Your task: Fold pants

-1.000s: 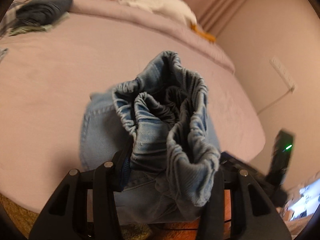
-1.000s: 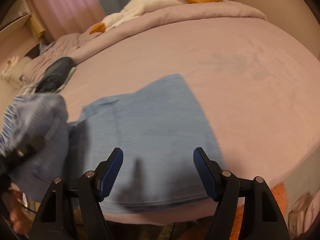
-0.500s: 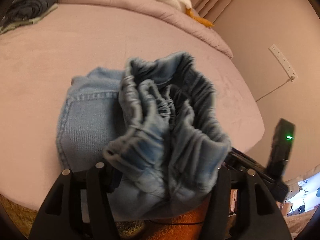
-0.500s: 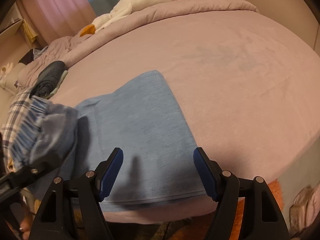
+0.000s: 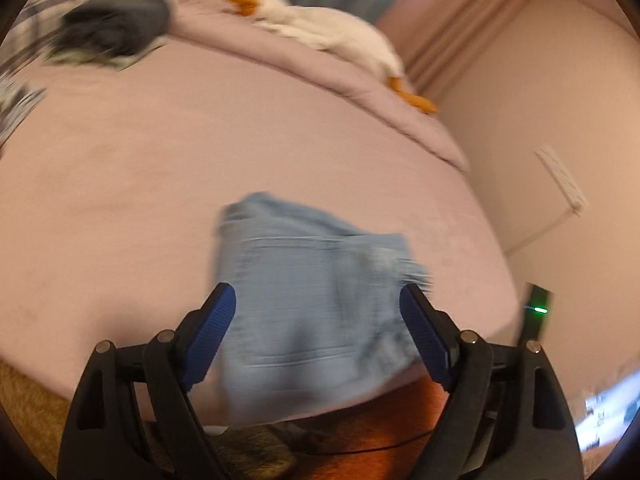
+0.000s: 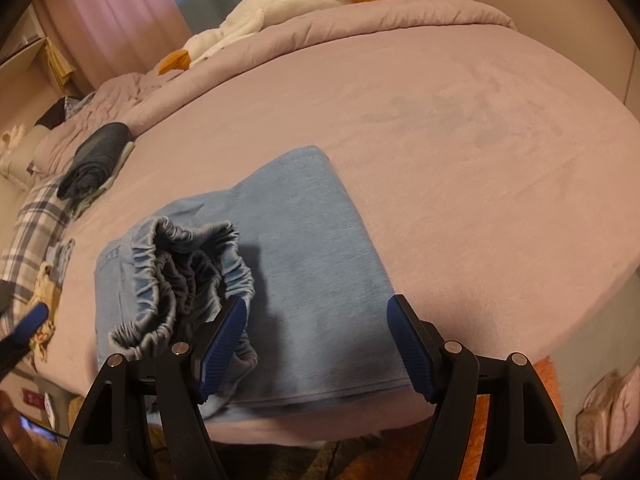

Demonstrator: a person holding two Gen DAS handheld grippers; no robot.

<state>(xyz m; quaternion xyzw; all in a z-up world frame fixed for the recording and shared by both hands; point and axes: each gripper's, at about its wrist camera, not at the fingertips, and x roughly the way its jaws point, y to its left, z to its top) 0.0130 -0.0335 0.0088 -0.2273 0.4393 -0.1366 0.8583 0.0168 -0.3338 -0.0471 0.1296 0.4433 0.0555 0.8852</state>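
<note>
Light blue denim pants (image 6: 320, 248) lie folded on the mauve bed (image 6: 460, 140), near its front edge. Their gathered elastic waistband (image 6: 188, 276) rests bunched on the left part of the fold. My right gripper (image 6: 318, 344) hovers open over the near hem, with nothing touching its pads. In the blurred left wrist view, the pants (image 5: 312, 288) lie beyond my left gripper (image 5: 322, 332). Its jaws are opening wide and its pads are clear of the cloth. One blue fingertip (image 6: 28, 324) of the left gripper shows at the left edge of the right wrist view.
A white plush goose (image 6: 256, 20) lies along the rolled duvet at the back. Dark folded clothes (image 6: 96, 156) and a plaid garment (image 6: 36, 224) sit at the bed's left side. A wall with a white power strip (image 5: 560, 180) stands to the right. An orange rug (image 5: 360, 424) lies below the bed edge.
My left gripper has let go of the bunched waistband, opened and drawn back from it. The waistband now rests on the folded legs. My right gripper has stayed open and in place.
</note>
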